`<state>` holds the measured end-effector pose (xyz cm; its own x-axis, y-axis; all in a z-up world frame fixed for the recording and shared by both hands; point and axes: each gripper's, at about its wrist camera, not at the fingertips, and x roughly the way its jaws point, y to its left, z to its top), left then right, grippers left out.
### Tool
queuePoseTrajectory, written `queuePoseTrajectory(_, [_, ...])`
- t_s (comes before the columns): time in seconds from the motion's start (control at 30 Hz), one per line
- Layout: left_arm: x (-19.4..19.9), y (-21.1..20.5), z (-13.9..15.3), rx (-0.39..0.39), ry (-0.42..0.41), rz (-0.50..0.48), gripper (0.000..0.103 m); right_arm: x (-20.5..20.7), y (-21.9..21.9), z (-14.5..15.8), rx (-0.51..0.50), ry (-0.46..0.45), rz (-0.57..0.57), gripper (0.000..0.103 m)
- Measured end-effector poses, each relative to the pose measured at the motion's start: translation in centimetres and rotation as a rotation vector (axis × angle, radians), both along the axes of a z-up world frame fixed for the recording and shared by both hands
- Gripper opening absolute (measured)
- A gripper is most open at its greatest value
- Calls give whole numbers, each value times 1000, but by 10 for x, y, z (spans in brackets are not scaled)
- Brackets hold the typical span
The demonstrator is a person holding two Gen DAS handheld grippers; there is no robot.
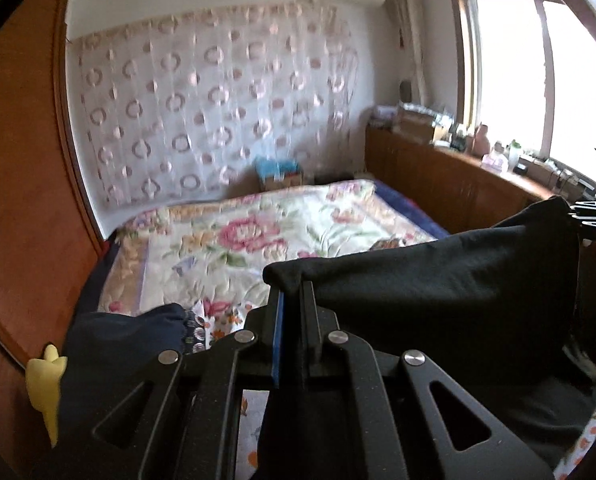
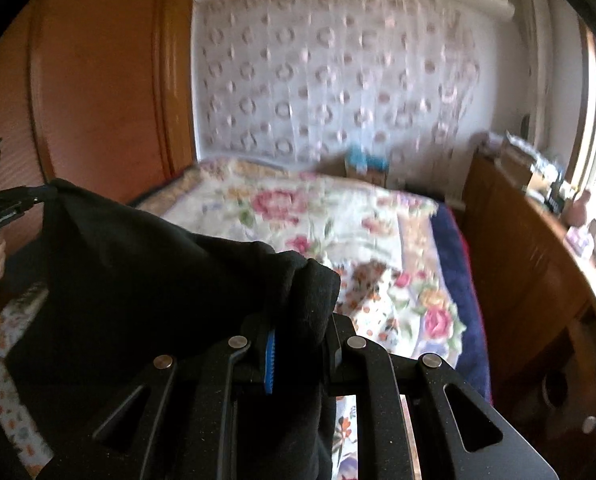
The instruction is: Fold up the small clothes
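Left gripper (image 1: 294, 300) clamped on one corner of black garment (image 1: 438, 280) | right gripper (image 2: 302, 316) pinching the other | cloth hangs stretched between them, above the floral bed (image 1: 238, 240) ahead, likely to lay flat for folding

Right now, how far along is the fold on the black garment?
Done: both corners are gripped. The left gripper and the right gripper are each shut on an end of the black garment, which hangs stretched between them above the floral quilt. In hand: carrying it over the bed. Left: no crease shows yet, so laying it flat and every fold remain. A dark blue garment lies unfolded nearby.
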<state>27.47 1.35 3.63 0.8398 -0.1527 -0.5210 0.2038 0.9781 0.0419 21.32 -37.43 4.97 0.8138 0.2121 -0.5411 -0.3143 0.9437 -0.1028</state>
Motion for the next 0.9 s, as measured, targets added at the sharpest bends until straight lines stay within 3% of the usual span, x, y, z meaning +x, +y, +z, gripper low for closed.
queuePoseTrajectory(0.13, [24,-4,-19,9,59,6,7,45,0,2,24,55,-12,16])
queuePoseTrajectory(0.3, [39,-7,-35,16,103,19,9,63,-7,4,19,106,-22,17])
queuePoseTrajectory(0.37, [46,-5,-40,14,126,22,11,64,-7,3,13,121,-35,24])
queuePoseTrajectory(0.43, [45,-4,-41,20,126,30,12,63,-14,-4,9,129,-55,40])
queuePoseTrajectory(0.5, [38,-4,-40,9,127,23,22,53,-17,2,22,118,-73,50])
queuePoseTrajectory(0.53, [32,-3,-39,-5,131,17,34,48,-18,-1,31,109,-76,54])
queuePoseTrajectory(0.57, [26,-2,-39,-23,129,7,43,39,-20,1,44,104,-83,54])
queuePoseTrajectory(0.63, [15,1,-40,-53,132,-7,49,21,-28,-6,72,95,-104,55])
queuePoseTrajectory(0.73, [-3,2,-46,-61,165,-10,68,-9,-35,-15,104,103,-124,55])
queuePoseTrajectory(0.9, [-36,0,-62,-41,192,1,73,-56,-42,-34,133,151,-131,55])
